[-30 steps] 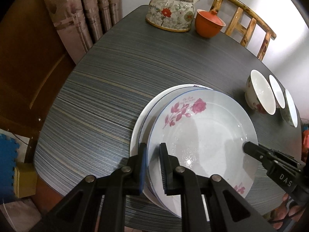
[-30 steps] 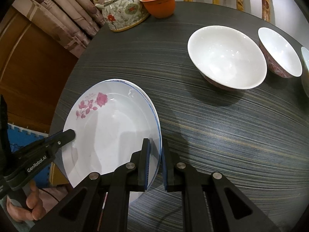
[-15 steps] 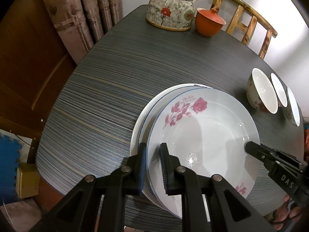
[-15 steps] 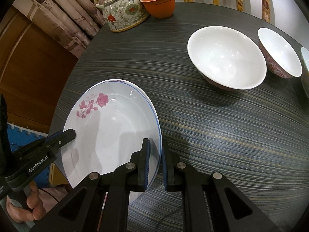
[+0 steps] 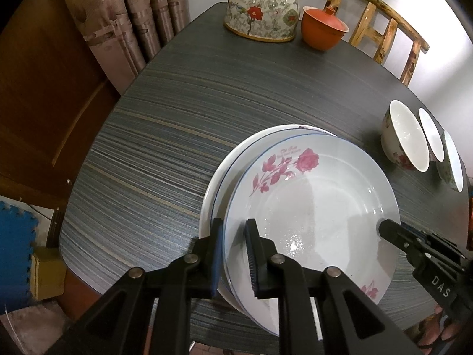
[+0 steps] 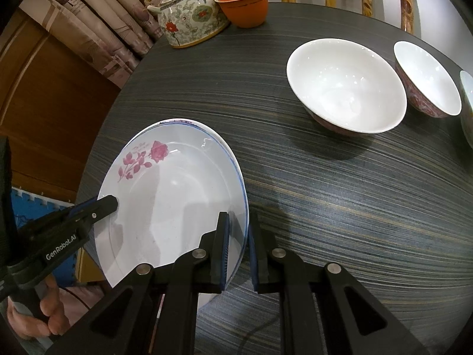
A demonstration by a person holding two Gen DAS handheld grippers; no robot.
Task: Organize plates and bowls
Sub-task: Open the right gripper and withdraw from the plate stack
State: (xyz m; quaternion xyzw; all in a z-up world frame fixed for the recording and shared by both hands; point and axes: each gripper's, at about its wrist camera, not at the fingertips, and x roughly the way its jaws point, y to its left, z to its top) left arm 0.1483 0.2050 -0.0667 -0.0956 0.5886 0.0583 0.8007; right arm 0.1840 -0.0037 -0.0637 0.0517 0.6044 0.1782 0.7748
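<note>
- Left claw (image 5: 233, 247) clamped on the near-left rim of the white round ceramic plate with the pink rose print (image 5: 310, 207), one finger under the rim, the other on the plate's inner face.
- Right claw (image 6: 238, 247) clamped on the opposite rim of that same rose plate, a finger on each side of the blue-edged lip.
- Rose plate held between the two claws, tilted, sitting over a second white plate with a thin blue rim line (image 5: 233, 159) that peeks out beyond the left claw, offset to the left.
- Whether the rose plate touches the plate beneath: cannot tell.
- Both plates at the near edge of the dark striped wood-grain worktop (image 5: 165, 124), directly ahead of each claw.
- Ahead and to the right of the right claw: large white-lined bowl with a red patterned outside (image 6: 346, 85), upright on the worktop; just beyond it a smaller white-lined bowl with pink outside (image 6: 425, 80); edge of a third bowl (image 6: 467, 103) at the frame border.
- Far ahead of both claws, at the worktop's far end: floral ceramic teapot with a bamboo-wrapped handle (image 5: 260, 14), with a lidded orange clay cup (image 5: 322, 29) just beside it.
- Wooden chair back (image 5: 384, 29) behind the worktop; beige patterned curtain (image 5: 130, 23) far to the left.
- Bare hand (image 6: 35, 316) gripping the left claw's handle, low left in the right wrist view.
</note>
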